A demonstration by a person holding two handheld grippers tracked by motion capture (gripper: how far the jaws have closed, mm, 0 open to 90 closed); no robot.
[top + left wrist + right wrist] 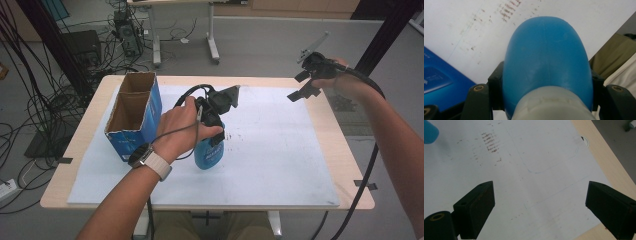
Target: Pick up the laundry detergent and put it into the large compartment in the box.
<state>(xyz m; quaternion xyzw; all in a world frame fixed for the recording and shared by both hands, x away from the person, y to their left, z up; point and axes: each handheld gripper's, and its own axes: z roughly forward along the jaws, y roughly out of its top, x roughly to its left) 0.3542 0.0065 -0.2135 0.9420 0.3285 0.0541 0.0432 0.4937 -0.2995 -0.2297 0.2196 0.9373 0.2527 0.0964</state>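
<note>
A blue plastic bottle (pixel 209 152) with a pale neck stands upright over the white mat (pixel 280 150), left of centre. My left gripper (pixel 214 117) points down and is shut on the bottle's shoulder just below the neck. In the left gripper view the black pads (pixel 496 85) press on both sides of the blue bottle (pixel 547 62). My right gripper (pixel 303 85) is held up over the mat's far right corner. Its jaws stand wide apart, open, with nothing between them. In the right gripper view that gripper (pixel 539 205) looks down on bare mat, and a corner of the bottle (pixel 429 132) shows at the top left.
An open-topped blue cardboard box (pixel 132 115) stands on the mat's left side, close beside my left hand; its blue side (pixel 439 82) shows in the left gripper view. The wooden table edge (pixel 604 162) runs along the mat's right. Cables and desk legs lie beyond the table.
</note>
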